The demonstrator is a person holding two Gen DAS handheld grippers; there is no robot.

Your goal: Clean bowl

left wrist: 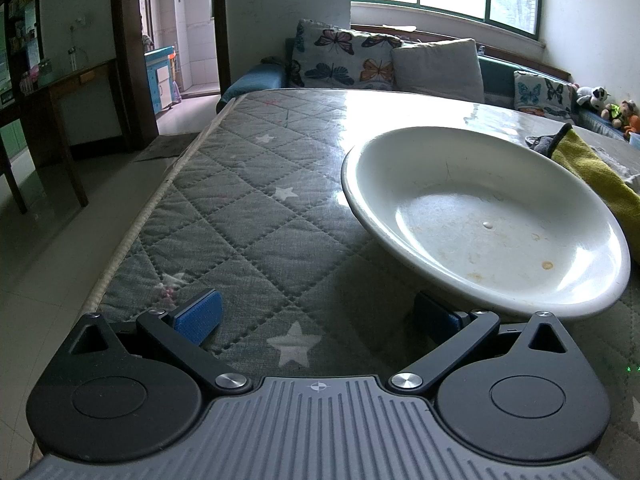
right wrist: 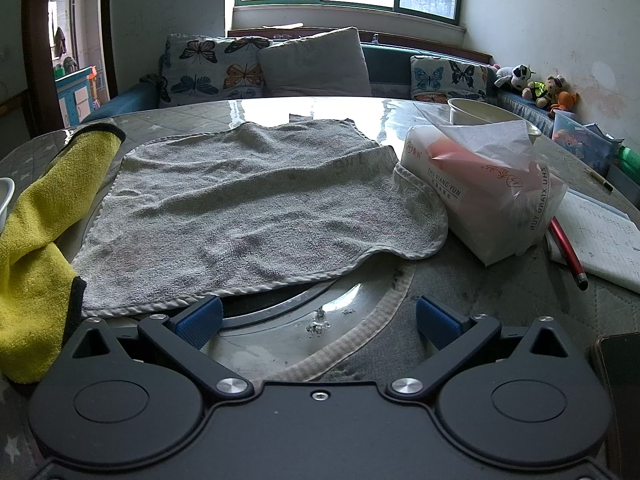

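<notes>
White bowl [left wrist: 486, 216] upright, tilted toward camera, both claws [left wrist: 318, 320] [right wrist: 318, 318] spread apart.

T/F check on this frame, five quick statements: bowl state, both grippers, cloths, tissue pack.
1. The white bowl has brownish stains inside. True.
2. The left gripper is shut on the bowl's rim. False: its jaws are spread wide and hold nothing; one finger sits beside the rim.
3. The right gripper is open, facing the grey towel. True.
4. The grey towel is bunched into a ball. False: it lies spread flat on the table.
5. The tissue pack lies left of the yellow cloth. False: it is on the towel's right side, the yellow cloth on the left.
</notes>
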